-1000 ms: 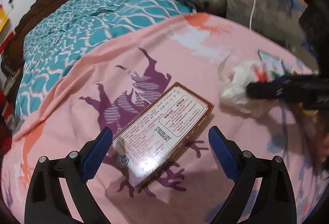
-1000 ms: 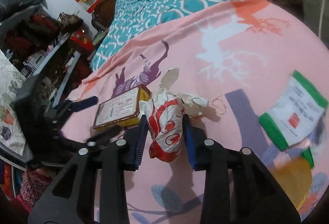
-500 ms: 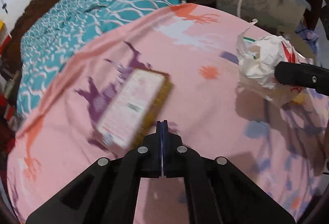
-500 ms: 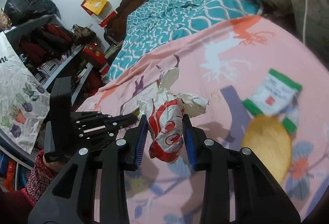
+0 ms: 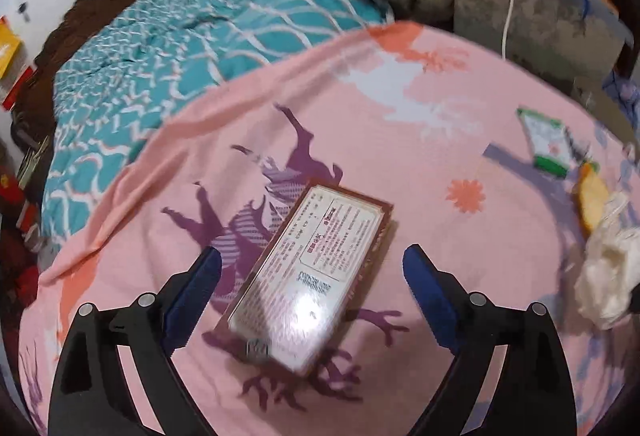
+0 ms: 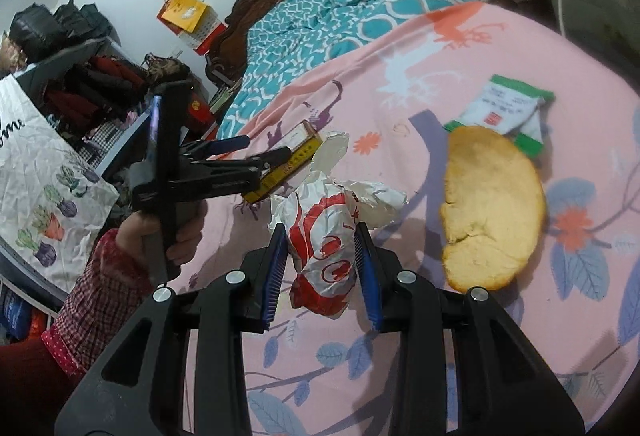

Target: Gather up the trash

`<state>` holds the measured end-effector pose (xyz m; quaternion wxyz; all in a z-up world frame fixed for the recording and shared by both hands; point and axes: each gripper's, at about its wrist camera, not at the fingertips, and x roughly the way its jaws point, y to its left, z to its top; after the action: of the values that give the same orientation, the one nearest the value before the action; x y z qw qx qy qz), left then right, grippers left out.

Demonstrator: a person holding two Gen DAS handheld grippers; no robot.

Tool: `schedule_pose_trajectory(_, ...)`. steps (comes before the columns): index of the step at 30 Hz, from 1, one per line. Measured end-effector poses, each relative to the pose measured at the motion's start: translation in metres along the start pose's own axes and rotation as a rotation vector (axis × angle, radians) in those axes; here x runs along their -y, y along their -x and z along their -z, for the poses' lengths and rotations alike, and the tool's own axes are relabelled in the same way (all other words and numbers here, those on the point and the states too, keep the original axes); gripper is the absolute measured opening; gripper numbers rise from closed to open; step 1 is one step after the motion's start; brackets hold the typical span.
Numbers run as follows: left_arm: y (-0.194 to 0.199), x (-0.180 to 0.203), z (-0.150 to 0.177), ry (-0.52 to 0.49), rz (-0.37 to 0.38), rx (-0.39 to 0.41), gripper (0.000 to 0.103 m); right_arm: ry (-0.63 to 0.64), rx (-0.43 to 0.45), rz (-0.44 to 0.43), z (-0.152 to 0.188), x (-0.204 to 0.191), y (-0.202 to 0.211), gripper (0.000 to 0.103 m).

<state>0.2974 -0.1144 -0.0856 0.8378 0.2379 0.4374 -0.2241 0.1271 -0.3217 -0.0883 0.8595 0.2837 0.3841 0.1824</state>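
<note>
A flat brown box with a white printed label (image 5: 308,276) lies on the pink sheet, between the wide-open fingers of my left gripper (image 5: 312,292), which hovers just over its near end. The box also shows in the right wrist view (image 6: 296,152), under the left gripper (image 6: 256,156). My right gripper (image 6: 320,256) is shut on a crumpled white and red wrapper (image 6: 328,236), held above the sheet. The wrapper shows at the right edge of the left wrist view (image 5: 608,276).
A green and white packet (image 6: 504,108) and a piece of orange peel (image 6: 492,208) lie on the pink sheet to the right. A teal blanket (image 5: 160,68) and pillows cover the far bed. A grey storage box (image 5: 536,16) stands beyond. Cluttered shelves (image 6: 80,84) stand left.
My left gripper was shut half a second ago and has opened wide around the box. My right gripper has carried the wrapper right, near the orange peel.
</note>
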Motion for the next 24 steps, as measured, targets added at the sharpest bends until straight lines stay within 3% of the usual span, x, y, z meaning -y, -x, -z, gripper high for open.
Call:
schedule_pose_trajectory(2, -0.014, 0.001, 0.001, -0.025, 0.010, -0.036, 0.088, -0.013, -0.005, -0.001, -0.002, 0.004, -0.004, 0.037)
schedule_pose_trajectory(5, -0.019, 0.001, 0.009, -0.027, 0.015, -0.037, 0.071, -0.017, -0.011, -0.004, -0.005, 0.006, -0.009, 0.037)
schedule_pose_trajectory(7, -0.015, 0.001, 0.014, -0.027, 0.003, -0.031, 0.067, -0.016, -0.015, -0.009, -0.005, 0.005, -0.011, 0.037)
schedule_pose_trajectory(12, 0.011, 0.015, 0.034, -0.034, -0.007, -0.013, 0.064, 0.019, -0.022, -0.019, 0.005, -0.003, -0.007, 0.037)
schedule_pose_trajectory(16, 0.065, 0.034, 0.051, 0.016, 0.078, 0.072, 0.062, 0.037, -0.026, -0.033, 0.019, -0.007, 0.006, 0.037)
schedule_pose_trajectory(19, 0.095, 0.059, 0.062, 0.037, 0.196, 0.111, 0.062, 0.047, -0.020, -0.036, 0.035, -0.006, 0.024, 0.037)
schedule_pose_trajectory(23, 0.113, 0.119, 0.065, -0.024, 0.336, 0.116, 0.062, 0.027, 0.027, -0.027, 0.053, 0.006, 0.055, 0.037)
schedule_pose_trajectory(24, 0.115, 0.137, 0.062, -0.041, 0.335, 0.119, 0.062, 0.013, 0.053, -0.003, 0.057, 0.014, 0.066, 0.037)
